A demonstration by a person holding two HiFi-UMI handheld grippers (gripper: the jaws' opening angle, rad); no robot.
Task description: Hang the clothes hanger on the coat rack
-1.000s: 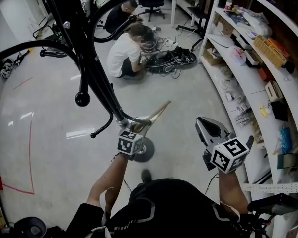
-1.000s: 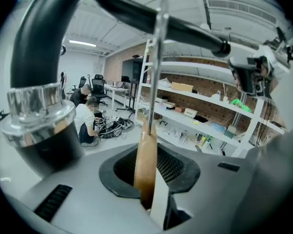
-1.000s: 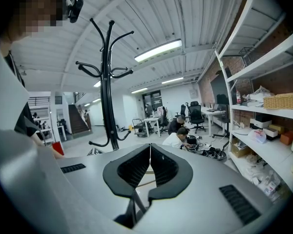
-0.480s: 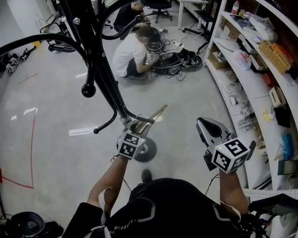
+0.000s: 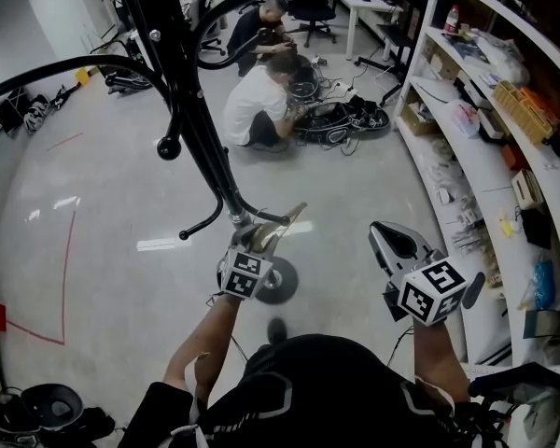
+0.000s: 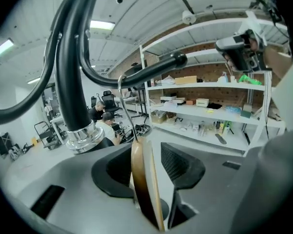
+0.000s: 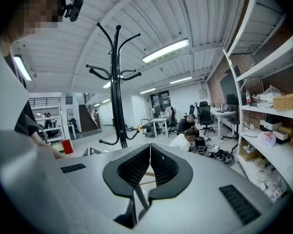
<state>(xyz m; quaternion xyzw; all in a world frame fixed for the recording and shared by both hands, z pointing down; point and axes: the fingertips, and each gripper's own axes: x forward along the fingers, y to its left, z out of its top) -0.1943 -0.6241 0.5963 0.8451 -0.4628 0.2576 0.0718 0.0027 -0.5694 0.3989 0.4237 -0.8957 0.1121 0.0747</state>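
Observation:
A wooden clothes hanger (image 6: pixel 142 179) stands edge-on between the jaws of my left gripper (image 6: pixel 149 161). The jaws are opening and stand wide, with a clear gap beside the wood. Its wire hook (image 6: pixel 127 108) rises to a curved black arm (image 6: pixel 141 72) of the coat rack (image 5: pixel 191 110). In the head view the hanger (image 5: pixel 287 224) sticks out past my left gripper (image 5: pixel 252 246), close to the pole's chrome collar (image 5: pixel 235 217). My right gripper (image 5: pixel 392 241) hangs apart at the right, jaws together and empty. The right gripper view shows the rack (image 7: pixel 118 91) beyond my right gripper (image 7: pixel 150 147).
The rack's round base (image 5: pixel 278 283) sits on the floor near my feet. Two people (image 5: pixel 261 101) crouch over cables and gear on the floor behind it. Curved white shelves (image 5: pixel 490 129) full of boxes run along the right. Red tape (image 5: pixel 65 250) marks the floor at left.
My left gripper has shifted slightly up along the rack pole with the hanger, whose far end now lies a little lower in the picture. The right gripper has kept still.

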